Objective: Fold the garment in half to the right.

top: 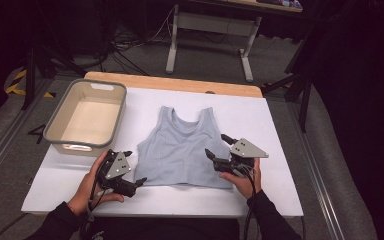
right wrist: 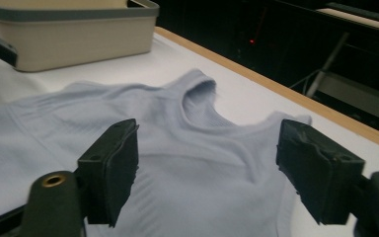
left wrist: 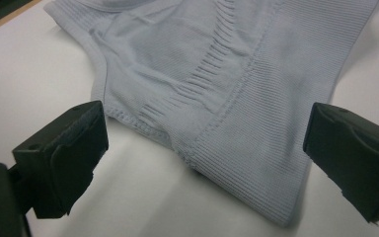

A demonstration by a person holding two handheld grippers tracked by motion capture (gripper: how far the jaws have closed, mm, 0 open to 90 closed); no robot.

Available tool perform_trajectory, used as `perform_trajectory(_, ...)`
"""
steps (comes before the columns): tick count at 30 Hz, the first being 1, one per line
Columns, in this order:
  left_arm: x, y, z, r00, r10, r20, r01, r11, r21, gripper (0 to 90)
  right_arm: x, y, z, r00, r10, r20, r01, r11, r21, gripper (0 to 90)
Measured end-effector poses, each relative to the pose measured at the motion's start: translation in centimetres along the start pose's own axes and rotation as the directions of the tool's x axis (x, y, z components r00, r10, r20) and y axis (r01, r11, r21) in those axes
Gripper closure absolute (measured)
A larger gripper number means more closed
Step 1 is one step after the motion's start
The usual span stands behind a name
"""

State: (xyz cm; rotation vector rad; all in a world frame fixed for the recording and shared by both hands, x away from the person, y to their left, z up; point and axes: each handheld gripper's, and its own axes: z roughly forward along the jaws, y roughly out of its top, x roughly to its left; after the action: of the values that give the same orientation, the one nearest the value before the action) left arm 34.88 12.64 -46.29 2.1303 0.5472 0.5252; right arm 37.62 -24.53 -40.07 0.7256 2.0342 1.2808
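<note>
Beige bin (top: 87,116) stood at the table's (top: 280,195) left, left gripper (top: 134,169) lay jaws spread beside the top's lower left corner, pale blue ribbed tank top (top: 185,150) lay flat mid-table, right gripper (top: 219,147) hovered over its right side, jaws apart, pinching nothing

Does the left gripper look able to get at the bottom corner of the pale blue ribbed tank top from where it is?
Probably yes: the left gripper has open jaws, and the pale blue ribbed tank top lies flat, with nothing between.

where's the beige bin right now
In the high view the beige bin sits at the table's far left corner, just left of the light blue tank top and beyond the left gripper.
</note>
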Motion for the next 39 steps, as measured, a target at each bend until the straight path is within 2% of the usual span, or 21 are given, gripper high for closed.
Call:
perform_trajectory(5,0.0,0.0,0.1,0.999,-0.013,0.042,0.013,0.9999,-0.005,5.0,0.4,2.1,1.9,0.9999,-0.012,-0.003,0.012,0.999,-0.031,29.6)
perform_trajectory(8,0.2,0.0,-0.2,0.9988,-0.024,0.042,0.025,0.9994,-0.023,4.8,0.6,2.7,2.8,0.9997,-0.024,-0.001,0.024,0.999,-0.025,28.3)
perform_trajectory(9,0.3,0.0,-0.2,0.999,-0.031,0.033,0.031,0.9993,-0.021,5.1,0.9,3.4,3.6,0.9988,-0.049,-0.001,0.049,0.998,-0.028,28.0)
perform_trajectory(10,0.3,0.0,-0.2,0.9987,-0.034,0.037,0.034,0.9992,-0.022,5.4,1.0,3.8,4.0,0.9985,-0.055,-0.008,0.054,0.998,-0.028,27.3)
perform_trajectory(13,0.1,0.1,-0.4,0.997,-0.006,0.077,0.007,0.9999,-0.007,10.6,0.9,4.8,5.1,0.999,-0.042,-0.011,0.042,0.997,-0.061,23.6)
perform_trajectory(15,0.1,0.1,-0.5,0.9965,0.008,0.083,-0.008,1.0,-0.001,13.3,0.6,5.4,6.2,0.9989,-0.048,-0.005,0.047,0.997,-0.067,22.5)
perform_trajectory(16,0.1,0.1,-0.5,0.9965,0.008,0.083,-0.008,1.0,-0.001,14.0,0.6,5.4,6.2,0.9989,-0.048,-0.005,0.047,0.997,-0.067,22.5)
perform_trajectory(18,0.1,0.1,-0.4,0.9945,0.002,0.104,-0.002,1.0,0.003,14.5,0.2,5.9,7.5,0.999,-0.042,-0.015,0.041,0.997,-0.068,26.1)
perform_trajectory(19,0.1,0.0,-0.3,0.9938,0.005,0.111,-0.007,0.9999,0.016,15.1,-0.1,6.3,8.8,0.9986,-0.051,-0.012,0.05,0.998,-0.048,26.7)
perform_trajectory(21,0.0,0.0,-0.1,0.9927,0.008,0.12,-0.012,0.9993,0.035,16.4,-0.4,6.6,10.0,0.9977,-0.052,-0.044,0.052,0.999,-0.013,29.0)
perform_trajectory(22,0.0,0.0,-0.1,0.9927,0.008,0.12,-0.012,0.9993,0.035,16.9,-0.4,6.6,10.0,0.9977,-0.052,-0.044,0.052,0.999,-0.013,29.0)
perform_trajectory(23,-0.1,0.0,-0.1,0.9913,0.011,0.131,-0.016,0.9991,0.04,16.9,-0.5,6.8,10.8,0.998,-0.043,-0.046,0.044,0.999,0.016,29.0)
perform_trajectory(24,-0.1,0.1,0.0,0.9895,0.013,0.144,-0.02,0.9988,0.046,18.5,-0.6,6.9,11.9,0.9984,-0.034,-0.045,0.037,0.997,0.062,29.0)
perform_trajectory(26,-0.2,0.1,0.1,0.9892,0.014,0.146,-0.022,0.9986,0.048,19.9,-0.7,7.0,13.2,0.9986,-0.007,-0.053,0.012,0.995,0.099,30.5)
perform_trajectory(28,-0.4,0.2,0.2,0.9876,0.023,0.156,-0.032,0.9979,0.057,22.3,-0.6,7.5,14.7,0.9988,-0.009,-0.049,0.016,0.99,0.143,30.1)
perform_trajectory(29,-0.4,0.2,0.2,0.9876,0.023,0.156,-0.032,0.9979,0.057,23.0,-0.6,7.5,14.7,0.9988,-0.009,-0.049,0.016,0.99,0.143,30.1)
perform_trajectory(30,-0.3,0.2,0.3,0.9877,0.02,0.155,-0.029,0.9977,0.061,23.5,-0.6,7.8,15.8,0.9982,0.017,-0.058,-0.007,0.986,0.164,30.4)
perform_trajectory(32,-0.4,0.2,0.5,0.9885,0.02,0.15,-0.03,0.9975,0.063,25.2,-0.5,8.1,16.9,0.9982,0.021,-0.057,-0.011,0.983,0.181,30.1)
perform_trajectory(36,-0.2,0.3,0.4,0.9932,0.012,0.116,-0.018,0.9983,0.055,23.4,-0.1,8.4,18.4,0.9992,-0.001,-0.039,0.009,0.979,0.202,29.1)
perform_trajectory(37,-0.2,0.3,0.4,0.9924,0.005,0.123,-0.012,0.9984,0.055,22.9,0.0,8.6,19.3,0.9996,0.004,-0.027,0.002,0.979,0.202,29.4)
perform_trajectory(39,-0.2,0.2,0.5,0.9943,0.004,0.107,-0.009,0.9987,0.05,22.8,0.2,8.6,20.1,0.9994,0.008,-0.034,0.0,0.976,0.219,29.4)
